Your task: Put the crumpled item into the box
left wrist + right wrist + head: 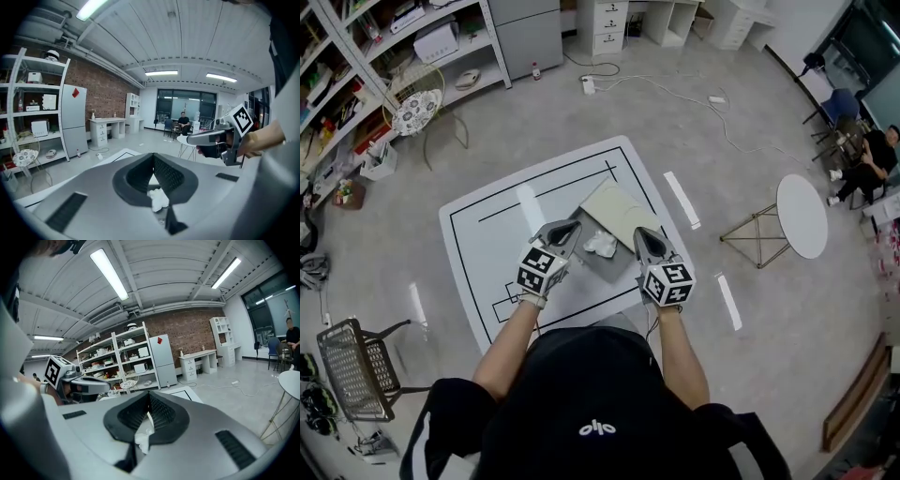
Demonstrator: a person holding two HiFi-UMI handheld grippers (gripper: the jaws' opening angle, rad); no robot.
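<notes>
The crumpled item (600, 245), near the box (619, 210) on the worktop (487, 234), is being flanked by the left gripper (573, 227) and right gripper (643, 233), fingers being held closed, empty.

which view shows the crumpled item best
The head view: the whole crumpled item lies exposed between the left gripper and right gripper. Each gripper view shows only a white scrap below its closed jaws.

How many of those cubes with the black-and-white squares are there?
2. One cube is on the left gripper, the other cube on the right gripper. None seem hidden.
</notes>
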